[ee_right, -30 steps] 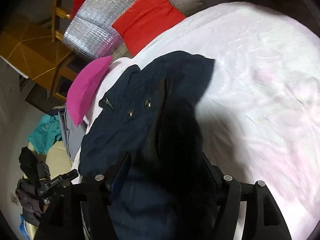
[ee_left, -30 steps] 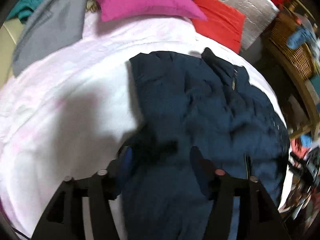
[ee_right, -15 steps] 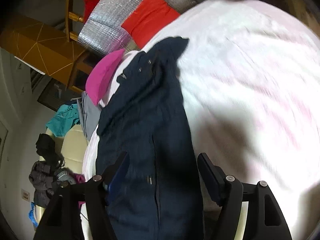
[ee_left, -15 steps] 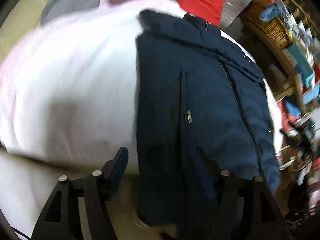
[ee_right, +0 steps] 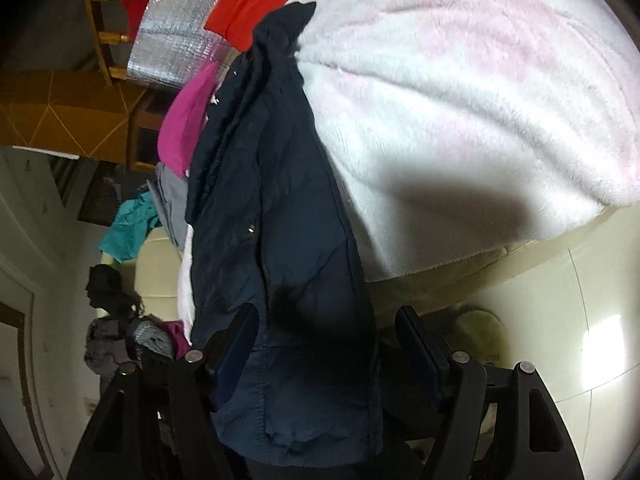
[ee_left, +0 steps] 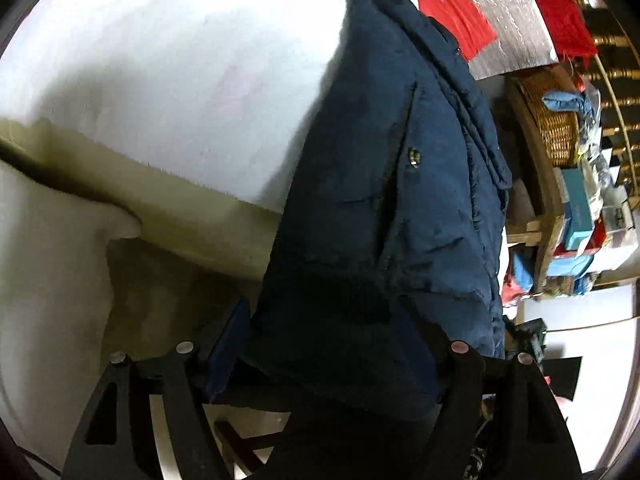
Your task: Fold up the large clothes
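Note:
A dark navy padded jacket hangs stretched between both grippers, its collar end resting on the white fluffy blanket of the bed. My left gripper has the jacket's hem bunched between its fingers. In the right wrist view the jacket drapes from the bed down between the fingers of my right gripper. The fingers of both stand wide apart around the cloth.
A pink pillow, red cushions and a silver quilted headboard lie at the bed's head. A wicker basket and cluttered shelves stand to the right. Grey and teal clothes are piled at the left.
Both grippers have pulled back and down past the bed's edge, dragging the jacket lengthwise. It went from crumpled on the bed to stretched out and hanging over the edge.

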Available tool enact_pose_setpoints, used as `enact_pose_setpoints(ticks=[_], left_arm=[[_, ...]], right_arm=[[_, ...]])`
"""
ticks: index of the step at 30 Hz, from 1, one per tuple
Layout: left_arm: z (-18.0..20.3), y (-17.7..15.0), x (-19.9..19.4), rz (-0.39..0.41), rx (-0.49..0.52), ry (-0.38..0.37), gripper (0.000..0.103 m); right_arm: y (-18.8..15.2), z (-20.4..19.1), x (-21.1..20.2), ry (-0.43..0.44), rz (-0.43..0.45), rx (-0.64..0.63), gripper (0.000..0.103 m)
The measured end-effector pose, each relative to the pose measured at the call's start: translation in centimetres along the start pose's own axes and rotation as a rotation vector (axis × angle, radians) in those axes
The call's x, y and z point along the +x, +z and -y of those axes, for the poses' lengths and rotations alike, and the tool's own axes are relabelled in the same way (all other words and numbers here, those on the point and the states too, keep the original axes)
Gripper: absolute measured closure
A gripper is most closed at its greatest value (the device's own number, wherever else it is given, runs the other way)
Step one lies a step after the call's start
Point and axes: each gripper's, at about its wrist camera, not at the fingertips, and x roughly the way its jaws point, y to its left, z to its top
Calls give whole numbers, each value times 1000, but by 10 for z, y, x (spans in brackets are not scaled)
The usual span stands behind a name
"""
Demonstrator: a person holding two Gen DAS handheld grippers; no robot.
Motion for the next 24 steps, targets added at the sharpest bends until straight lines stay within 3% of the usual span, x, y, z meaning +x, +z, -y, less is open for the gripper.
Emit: enact_pose_setpoints(ticks=[5, 10, 15, 19, 24], left_arm=[[-6, -2, 8, 6, -4, -41, 28], [-3, -4, 4, 45, 47, -36, 29], [-3, -10, -5, 69, 84, -36, 32], [-20, -5, -2, 21, 5, -42, 23], [-31, 6, 14, -1, -56, -78, 20]], right_arm=[[-4, 4, 24, 16, -51, 34, 30], [-10, -4, 31, 40, -73, 12, 45], [-11, -14, 30, 21, -67, -24, 47], [-9, -19, 33, 0, -75, -34, 47], [-8, -21, 34, -13, -73, -15, 46]])
